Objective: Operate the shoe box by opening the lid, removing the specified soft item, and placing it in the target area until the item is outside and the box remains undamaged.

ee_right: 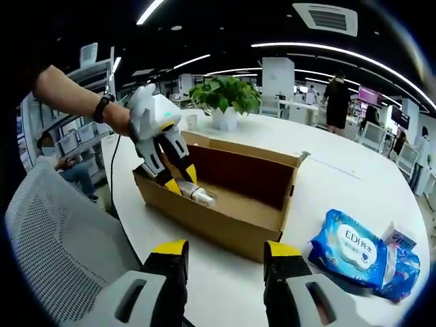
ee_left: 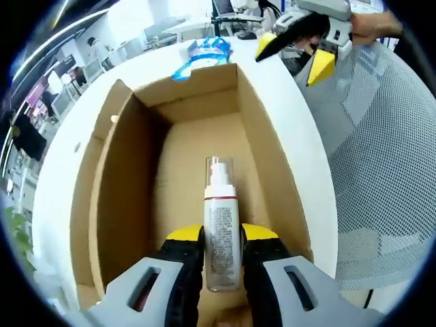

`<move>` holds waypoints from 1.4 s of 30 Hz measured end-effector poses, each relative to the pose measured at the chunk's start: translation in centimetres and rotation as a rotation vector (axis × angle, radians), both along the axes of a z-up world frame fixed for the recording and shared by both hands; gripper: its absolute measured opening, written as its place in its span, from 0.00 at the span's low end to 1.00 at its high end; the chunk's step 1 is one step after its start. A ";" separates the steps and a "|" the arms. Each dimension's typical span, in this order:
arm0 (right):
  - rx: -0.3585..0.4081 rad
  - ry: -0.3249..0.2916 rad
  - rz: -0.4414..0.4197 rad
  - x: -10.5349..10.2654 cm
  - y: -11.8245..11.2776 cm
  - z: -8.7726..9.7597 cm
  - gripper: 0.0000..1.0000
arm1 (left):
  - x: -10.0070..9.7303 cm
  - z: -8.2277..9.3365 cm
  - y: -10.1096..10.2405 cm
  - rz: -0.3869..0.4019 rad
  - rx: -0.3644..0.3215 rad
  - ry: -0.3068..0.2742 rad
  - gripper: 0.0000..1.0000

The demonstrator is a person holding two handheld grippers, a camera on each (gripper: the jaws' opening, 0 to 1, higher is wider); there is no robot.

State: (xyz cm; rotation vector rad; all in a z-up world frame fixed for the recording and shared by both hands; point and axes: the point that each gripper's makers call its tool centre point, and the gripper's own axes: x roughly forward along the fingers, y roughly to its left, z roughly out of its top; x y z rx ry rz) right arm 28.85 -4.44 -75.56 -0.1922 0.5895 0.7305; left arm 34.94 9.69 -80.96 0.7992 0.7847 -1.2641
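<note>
The open cardboard shoe box [ee_left: 122, 191] lies on a white table [ee_left: 286, 102]. My left gripper [ee_left: 223, 238] reaches into it and is shut on a clear spray bottle [ee_left: 221, 204] with a white pump head, which lies along the box floor. In the right gripper view the same box [ee_right: 204, 221] sits ahead, with the left gripper [ee_right: 178, 182] held by a hand over the bottle [ee_right: 201, 197]. My right gripper [ee_right: 226, 252] is open with nothing between its jaws, short of the box. It also hangs open over the table edge as the right gripper [ee_left: 295, 56]. A blue soft wipes pack [ee_right: 351, 248] lies outside the box.
A grey mesh chair [ee_right: 54, 231] stands by the table edge, also seen as the chair [ee_left: 388, 157]. The wipes pack [ee_left: 204, 54] lies beyond the box's far end. A potted plant [ee_right: 221, 95] stands at the table's back. People stand far off in the office.
</note>
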 end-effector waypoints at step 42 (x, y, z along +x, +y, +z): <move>-0.034 -0.180 0.393 0.2 2.9 4.7 0.35 | -5.2 8.8 -7.9 -0.245 -0.173 -0.177 0.19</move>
